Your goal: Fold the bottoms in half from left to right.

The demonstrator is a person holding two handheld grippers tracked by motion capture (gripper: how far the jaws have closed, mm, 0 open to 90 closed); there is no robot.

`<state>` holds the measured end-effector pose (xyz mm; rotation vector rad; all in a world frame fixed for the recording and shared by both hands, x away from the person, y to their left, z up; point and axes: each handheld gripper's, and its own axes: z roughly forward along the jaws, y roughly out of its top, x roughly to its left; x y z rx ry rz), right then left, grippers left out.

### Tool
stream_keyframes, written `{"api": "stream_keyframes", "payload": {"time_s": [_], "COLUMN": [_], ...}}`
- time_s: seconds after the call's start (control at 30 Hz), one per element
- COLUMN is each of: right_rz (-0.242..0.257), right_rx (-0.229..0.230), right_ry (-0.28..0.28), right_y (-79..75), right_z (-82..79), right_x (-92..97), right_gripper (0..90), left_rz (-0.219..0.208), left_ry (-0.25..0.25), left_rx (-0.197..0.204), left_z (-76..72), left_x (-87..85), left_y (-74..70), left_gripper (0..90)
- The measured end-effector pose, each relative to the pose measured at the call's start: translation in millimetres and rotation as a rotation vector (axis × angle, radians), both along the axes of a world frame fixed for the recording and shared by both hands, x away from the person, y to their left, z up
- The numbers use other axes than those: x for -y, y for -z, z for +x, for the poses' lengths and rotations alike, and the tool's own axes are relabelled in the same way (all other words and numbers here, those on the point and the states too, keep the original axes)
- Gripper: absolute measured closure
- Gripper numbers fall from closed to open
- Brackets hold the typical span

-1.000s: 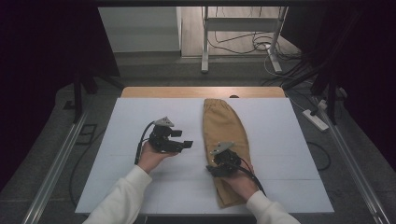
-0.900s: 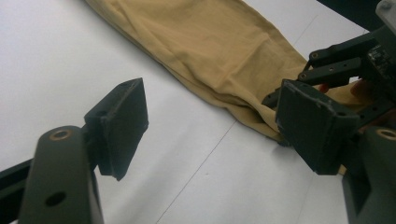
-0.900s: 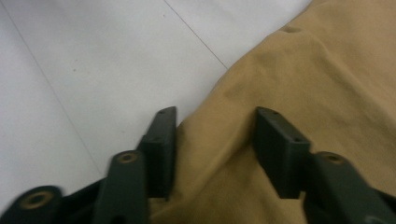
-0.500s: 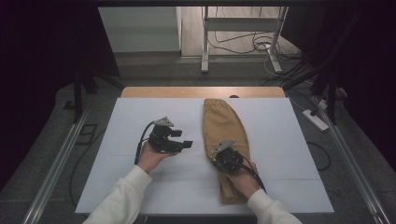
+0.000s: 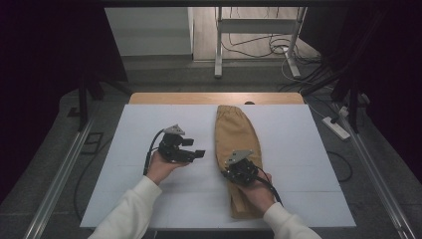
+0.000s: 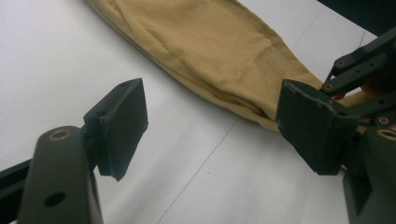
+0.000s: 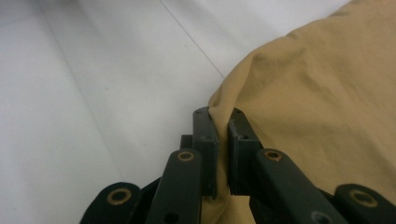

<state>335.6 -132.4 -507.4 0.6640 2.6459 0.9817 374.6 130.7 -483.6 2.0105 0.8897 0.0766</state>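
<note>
The tan folded garment (image 5: pixel 238 149) lies lengthwise on the white table (image 5: pixel 124 144). The right gripper (image 7: pixel 223 126) has just closed and pinches its left edge; the left gripper (image 6: pixel 215 121) hangs spread beside it. Lift slowly, keeping the pinch deep, and bring the left gripper onto the same edge farther along.

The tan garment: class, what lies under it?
The tan garment lies flat on the white table. Anything beneath stays covered. The right gripper pinches its edge.

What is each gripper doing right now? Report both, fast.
Left gripper: open, nothing between its jaws, beside the tan cloth.
Right gripper: jaws have just closed, now shut on the cloth's edge.
</note>
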Motion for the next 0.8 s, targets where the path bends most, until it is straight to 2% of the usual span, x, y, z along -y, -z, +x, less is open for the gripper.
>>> {"api": "stream_keyframes", "payload": {"time_s": [0.4,0.63,0.8], "right_rz": [0.019,0.03,0.027], "right_rx": [-0.016,-0.043,-0.047], "right_ry": [-0.094,-0.146,-0.159], "right_y": [-2.7,0.2,1.6], "right_z": [-20.5,-31.0,-33.2], "right_x": [-24.7,-36.6,-39.2], "right_gripper": [83.8,83.7,83.1], "left_rz": [0.0,-0.002,-0.003], "left_ry": [0.0,-0.004,-0.005], "left_rx": [0.001,0.0,0.0], "left_z": [0.3,0.5,0.5], "left_x": [-0.4,-1.1,-1.5], "left_y": [0.2,0.4,0.3], "left_gripper": [24.6,24.6,24.6]}}
